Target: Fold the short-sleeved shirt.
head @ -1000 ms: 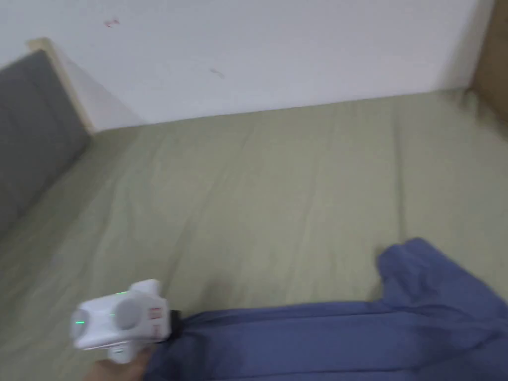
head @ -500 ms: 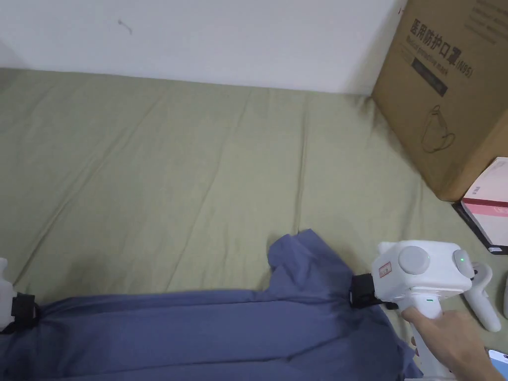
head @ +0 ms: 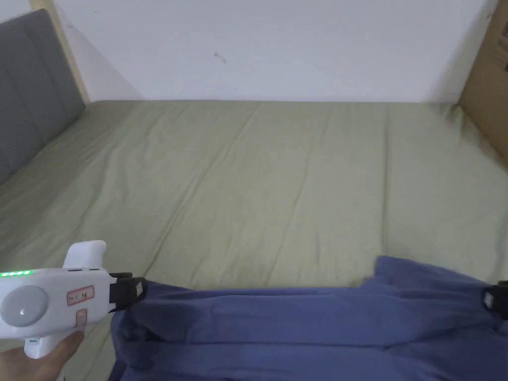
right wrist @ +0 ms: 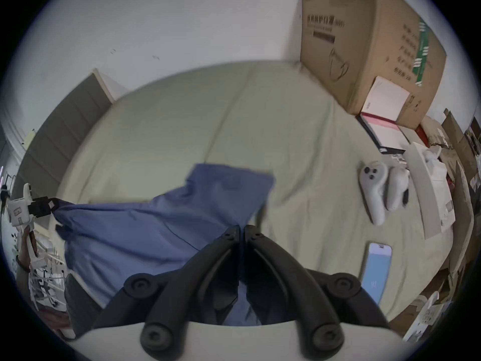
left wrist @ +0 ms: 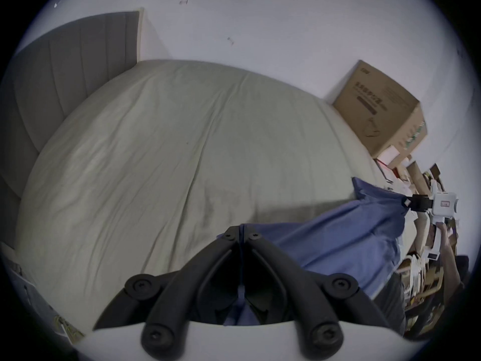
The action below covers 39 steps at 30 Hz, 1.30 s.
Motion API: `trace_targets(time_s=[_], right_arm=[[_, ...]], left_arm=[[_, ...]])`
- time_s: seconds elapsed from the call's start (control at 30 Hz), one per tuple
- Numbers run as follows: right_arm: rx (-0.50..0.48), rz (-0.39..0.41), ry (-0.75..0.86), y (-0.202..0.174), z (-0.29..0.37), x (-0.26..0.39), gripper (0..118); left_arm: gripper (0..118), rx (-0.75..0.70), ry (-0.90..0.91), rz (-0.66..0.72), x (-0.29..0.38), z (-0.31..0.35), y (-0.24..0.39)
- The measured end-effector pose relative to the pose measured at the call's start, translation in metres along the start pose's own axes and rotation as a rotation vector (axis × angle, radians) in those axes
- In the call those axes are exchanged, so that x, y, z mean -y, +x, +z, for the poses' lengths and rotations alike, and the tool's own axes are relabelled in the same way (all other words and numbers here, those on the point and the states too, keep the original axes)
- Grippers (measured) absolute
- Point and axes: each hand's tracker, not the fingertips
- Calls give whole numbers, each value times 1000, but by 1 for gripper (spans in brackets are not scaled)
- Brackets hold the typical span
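Observation:
A blue short-sleeved shirt hangs stretched between my two grippers over the near edge of the green bed. My left gripper is shut on the shirt's left end, its white body held by a hand at the lower left. My right gripper pinches the right end at the frame's right edge. In the left gripper view the jaws are closed on blue cloth, and the other gripper grips the far end. In the right gripper view the jaws clamp the shirt; a sleeve sticks up beyond them.
A grey headboard rises at the left and a white wall runs behind the bed. A big cardboard box, flat white and pink boxes, two white controllers and a phone lie on the bed's right side.
The head camera has swung left, so the cardboard box left the frame and the left gripper came into it. The shirt stays stretched between both grippers, held slightly higher on the left.

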Motion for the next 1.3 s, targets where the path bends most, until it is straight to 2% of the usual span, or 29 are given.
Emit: trace_targets(time_s=[0.17,0.3,0.47,0.5,0.6,0.63,0.67,0.7,0.73,0.77,0.83,0.93,1.0,1.03,1.13,1.17,1.23,1.27,1.3], right_arm=[[4,-34,34,-2,72,75,3],[21,-91,15,1,91,132,3],[51,-147,-59,6,60,173,3],[64,-155,-60,24,47,180,3],[62,-178,-40,30,34,186,3],[78,-176,-29,37,29,189,5],[72,-177,-30,42,26,188,14],[66,-180,-28,46,24,188,38],[59,-190,-25,51,24,187,58],[50,-201,-20,46,30,188,68],[50,-208,37,48,41,184,68],[86,-143,180,37,72,175,68],[69,-92,284,24,93,163,68],[62,-60,330,-3,109,155,68],[61,6,422,-38,124,139,68],[44,30,434,-66,133,128,68],[0,69,449,-87,133,121,68],[-14,70,443,-96,131,119,67],[-47,81,422,-105,132,112,58]], left_arm=[[1,38,-22,-35,62,54,-2],[1,35,-31,-9,108,66,-11],[1,16,-69,39,137,46,-29],[1,12,-70,40,139,41,-30],[1,0,-60,59,141,33,-32],[1,-5,-54,61,141,31,-33],[2,-13,-50,57,140,28,-34],[24,-11,-46,60,141,28,-34],[54,-5,-48,69,140,28,-35],[71,-20,-49,73,140,30,-35],[75,-44,17,45,137,45,-31],[75,-63,169,-13,125,83,-10],[75,-60,260,-59,115,111,13],[75,-76,305,-89,111,123,25],[75,-82,383,-164,100,143,60],[75,-80,380,-171,98,145,70],[73,-63,384,-181,97,143,82],[70,-50,398,-179,98,143,88],[59,-36,404,-179,99,142,93]])
